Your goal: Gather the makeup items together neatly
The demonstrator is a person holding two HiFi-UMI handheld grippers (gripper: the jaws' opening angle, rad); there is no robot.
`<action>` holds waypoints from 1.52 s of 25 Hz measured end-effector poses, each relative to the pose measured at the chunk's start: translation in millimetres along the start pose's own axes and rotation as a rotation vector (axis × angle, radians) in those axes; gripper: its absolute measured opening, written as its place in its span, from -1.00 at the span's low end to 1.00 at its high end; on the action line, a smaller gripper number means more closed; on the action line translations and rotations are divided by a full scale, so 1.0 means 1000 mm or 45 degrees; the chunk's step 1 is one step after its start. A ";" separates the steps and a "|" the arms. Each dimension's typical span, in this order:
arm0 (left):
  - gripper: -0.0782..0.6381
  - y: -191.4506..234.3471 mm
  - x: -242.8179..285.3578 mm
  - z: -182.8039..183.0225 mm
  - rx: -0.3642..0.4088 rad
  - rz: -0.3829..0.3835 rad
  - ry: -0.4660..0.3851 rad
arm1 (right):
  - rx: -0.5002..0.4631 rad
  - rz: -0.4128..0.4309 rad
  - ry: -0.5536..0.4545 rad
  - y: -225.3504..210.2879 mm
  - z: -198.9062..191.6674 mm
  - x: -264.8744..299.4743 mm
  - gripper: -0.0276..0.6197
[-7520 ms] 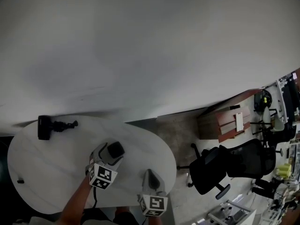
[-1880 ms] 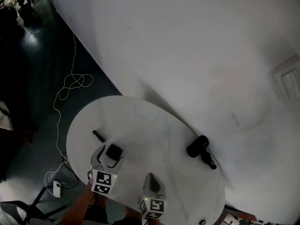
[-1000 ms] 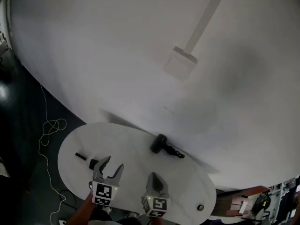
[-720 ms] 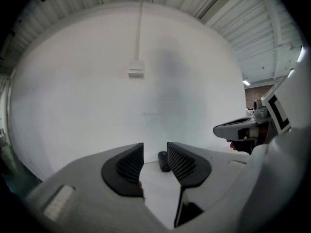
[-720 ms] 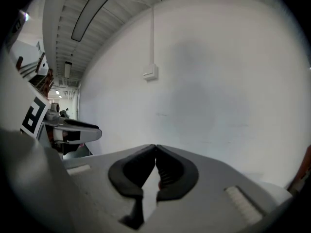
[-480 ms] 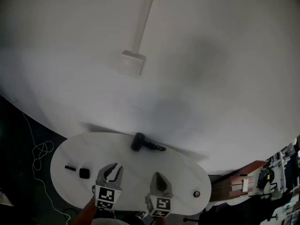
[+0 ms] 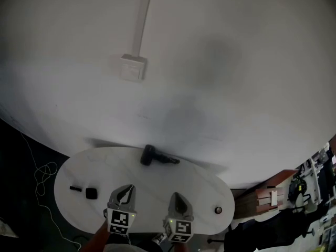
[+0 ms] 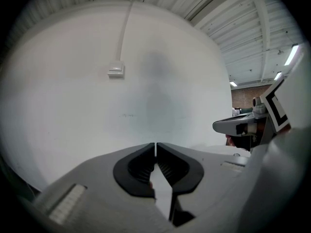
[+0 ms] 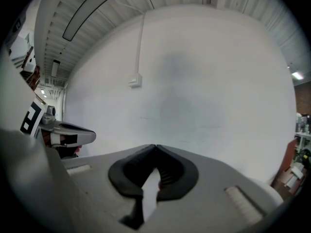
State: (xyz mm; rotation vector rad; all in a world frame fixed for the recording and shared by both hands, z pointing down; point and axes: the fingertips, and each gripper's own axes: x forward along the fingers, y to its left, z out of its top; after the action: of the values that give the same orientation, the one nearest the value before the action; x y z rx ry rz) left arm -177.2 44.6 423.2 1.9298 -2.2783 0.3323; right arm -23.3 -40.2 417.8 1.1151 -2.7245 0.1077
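On the white table [image 7: 173, 177], a black case [image 7: 91, 192] and a black stick [image 7: 75, 188] lie just beside each other at the left end, while a round pot [image 7: 218, 210] sits well apart at the right. The left gripper [image 7: 126, 189] has just been closing its jaws, which now meet on nothing. The right gripper [image 7: 176, 196] is pressed together, also empty. The sensible move looks like spreading the right jaws, reaching low and pinching the pot squarely.

We see white table [image 7: 202, 190], white wall [image 7: 236, 62] — black compact [image 7: 91, 193]; left gripper [image 7: 125, 189], right gripper [image 7: 177, 195] grey, cubes [image 7: 118, 228] black-and-white squares.
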 end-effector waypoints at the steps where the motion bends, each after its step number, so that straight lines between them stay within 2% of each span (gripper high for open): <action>1: -0.72 -0.001 -0.001 0.000 0.000 0.001 0.000 | 0.003 0.000 0.003 0.000 -0.002 -0.001 -0.90; 7: -0.72 -0.011 0.001 0.001 0.009 -0.019 -0.001 | 0.008 -0.018 0.007 -0.007 -0.002 -0.007 -0.90; 13: -0.72 -0.050 0.017 0.015 0.034 -0.118 -0.031 | 0.029 -0.109 -0.004 -0.044 -0.006 -0.028 -0.90; 26: -0.72 -0.226 0.078 0.041 0.117 -0.530 -0.046 | 0.135 -0.511 0.037 -0.194 -0.034 -0.124 -0.90; 31: -0.72 -0.296 0.095 0.036 0.157 -0.694 -0.025 | 0.165 -0.659 0.058 -0.241 -0.052 -0.162 -0.90; 38: -0.72 -0.389 0.114 0.014 0.215 -0.900 0.034 | 0.280 -0.832 0.137 -0.297 -0.094 -0.210 -0.90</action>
State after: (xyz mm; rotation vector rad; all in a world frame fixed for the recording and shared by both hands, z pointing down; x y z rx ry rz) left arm 187.5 -127.7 468.2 2.6191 -1.4400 0.4547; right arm 345.7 -94.8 464.4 1.9300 -2.1592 0.3581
